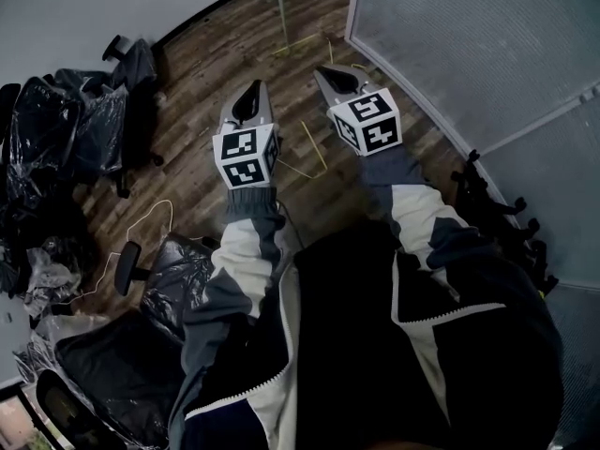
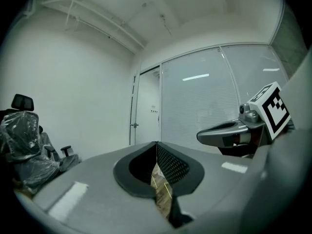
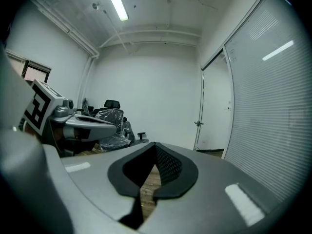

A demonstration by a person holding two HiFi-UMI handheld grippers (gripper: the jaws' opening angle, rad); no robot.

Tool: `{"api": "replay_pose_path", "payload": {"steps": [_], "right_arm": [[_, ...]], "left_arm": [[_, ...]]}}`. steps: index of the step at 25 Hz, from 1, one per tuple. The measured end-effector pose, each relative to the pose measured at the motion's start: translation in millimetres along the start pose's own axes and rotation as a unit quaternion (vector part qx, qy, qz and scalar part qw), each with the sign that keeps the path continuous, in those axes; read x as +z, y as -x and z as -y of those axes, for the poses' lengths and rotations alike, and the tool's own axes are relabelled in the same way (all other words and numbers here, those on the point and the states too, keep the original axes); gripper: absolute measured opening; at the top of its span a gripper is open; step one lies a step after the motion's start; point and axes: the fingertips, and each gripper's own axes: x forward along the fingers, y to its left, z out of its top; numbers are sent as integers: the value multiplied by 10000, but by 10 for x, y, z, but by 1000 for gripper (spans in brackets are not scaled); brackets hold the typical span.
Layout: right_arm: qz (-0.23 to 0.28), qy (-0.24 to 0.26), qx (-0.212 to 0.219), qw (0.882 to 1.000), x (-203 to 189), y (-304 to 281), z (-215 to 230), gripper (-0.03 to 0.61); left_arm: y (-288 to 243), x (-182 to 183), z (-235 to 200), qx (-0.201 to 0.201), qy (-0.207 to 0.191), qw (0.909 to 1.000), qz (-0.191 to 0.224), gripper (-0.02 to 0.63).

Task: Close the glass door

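Observation:
The glass door [image 3: 214,106] stands ahead in its metal frame, with a small handle [image 3: 199,123] on its left edge. It shows too as a pale panel [image 2: 146,108] in the left gripper view, beside the frosted glass wall [image 2: 209,96]. Both grippers are held side by side above the wooden floor, pointing toward the door and well short of it. My left gripper [image 1: 253,87] [image 2: 157,145] is shut with nothing in it. My right gripper [image 1: 323,68] [image 3: 156,145] is shut and empty as well. Each shows in the other's view, the right gripper [image 2: 229,133] and the left gripper [image 3: 87,126].
Several office chairs wrapped in plastic [image 1: 66,129] crowd the left side, with more near my feet [image 1: 178,279]. A frosted glass wall [image 1: 469,45] curves along the right. Yellow tape marks [image 1: 314,148] lie on the floor. Black stands [image 1: 497,214] sit by the wall.

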Motion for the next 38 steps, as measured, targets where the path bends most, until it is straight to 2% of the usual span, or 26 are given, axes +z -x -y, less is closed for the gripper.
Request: {"api": "replay_pose_path", "payload": {"steps": [7, 16, 23, 29, 33, 38], "right_arm": [[-98, 20, 152, 9998, -57, 98, -121, 5], [-11, -140, 712, 9974, -166, -124, -569, 5], [-33, 66, 845, 9964, -114, -264, -624, 5], [-15, 90, 1033, 9946, -81, -345, -661, 5], [71, -42, 1236, 9923, -82, -389, -839, 5], [49, 28, 1374, 9905, -147, -398, -779, 5]], "left_arm": [[174, -134, -17, 99, 148, 9997, -166, 2], [605, -359, -456, 698, 112, 9957, -598, 2], [667, -329, -755, 1030, 219, 9935, -431, 2], [716, -308, -786, 1181, 248, 9919, -404, 2], [802, -320, -790, 1179, 137, 9915, -525, 2], [674, -359, -687, 1136, 206, 9920, -507, 2]]}}
